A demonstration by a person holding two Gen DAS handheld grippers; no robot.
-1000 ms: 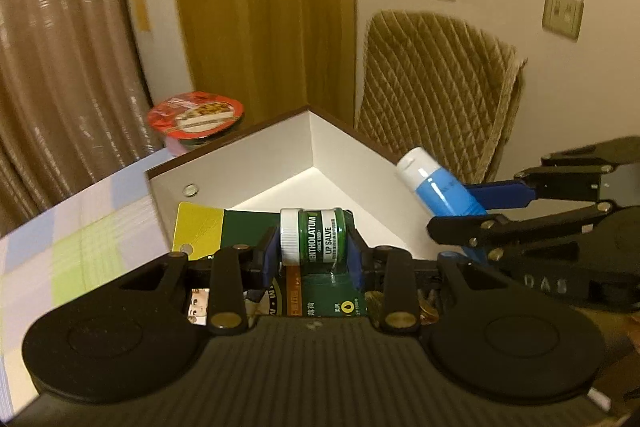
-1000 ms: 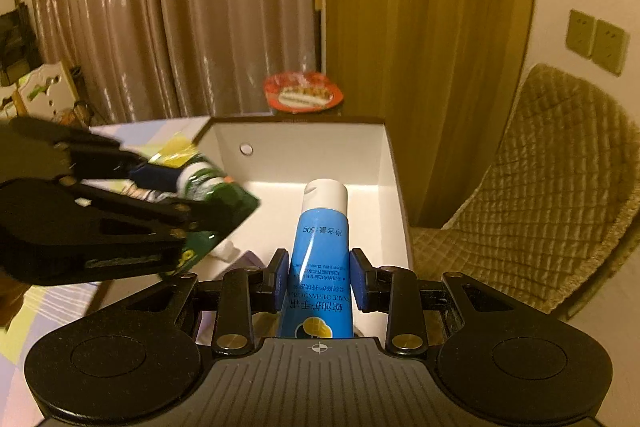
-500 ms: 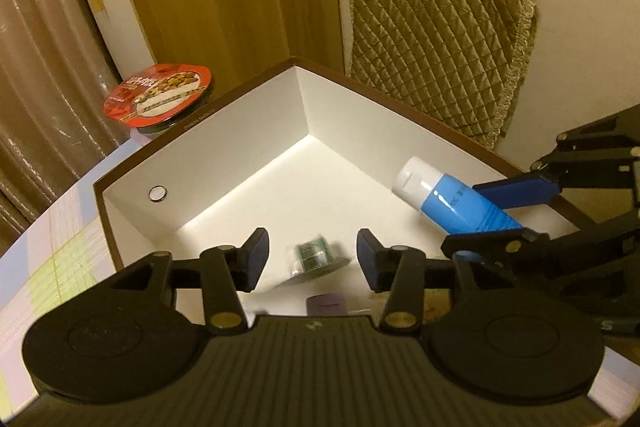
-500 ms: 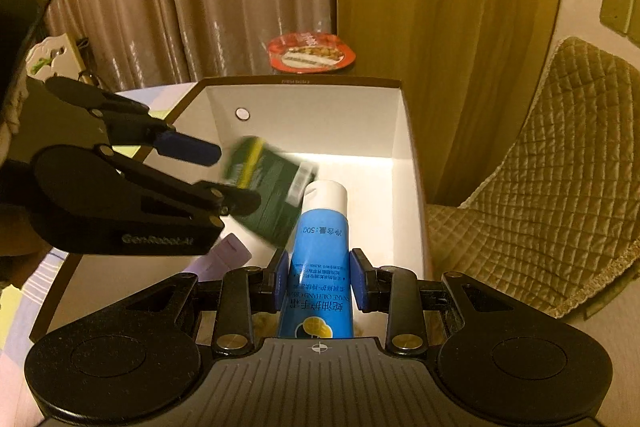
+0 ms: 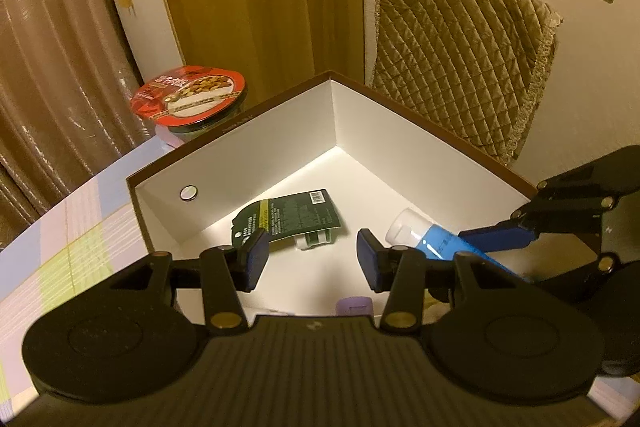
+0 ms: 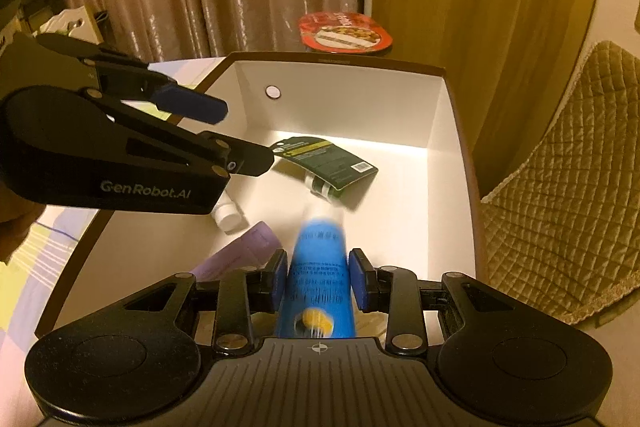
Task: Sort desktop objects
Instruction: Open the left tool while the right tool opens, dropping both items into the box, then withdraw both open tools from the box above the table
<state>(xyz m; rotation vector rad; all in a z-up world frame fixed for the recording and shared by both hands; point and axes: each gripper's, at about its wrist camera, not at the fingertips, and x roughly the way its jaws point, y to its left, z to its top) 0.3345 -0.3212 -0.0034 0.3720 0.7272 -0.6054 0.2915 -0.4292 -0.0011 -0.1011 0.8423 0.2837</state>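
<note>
While left gripper (image 5: 312, 259) jaws are opening on nothing, "GenRobot.AI"-marked, right gripper (image 6: 318, 277) jaws clamp blue tube (image 6: 318, 267)

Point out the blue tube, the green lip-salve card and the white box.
blue tube (image 6: 318, 269): right wrist view, on its printed body.
green lip-salve card (image 5: 298, 215): left wrist view, on the card's dark back.
white box (image 5: 256, 157): left wrist view, on its inner left wall.
</note>
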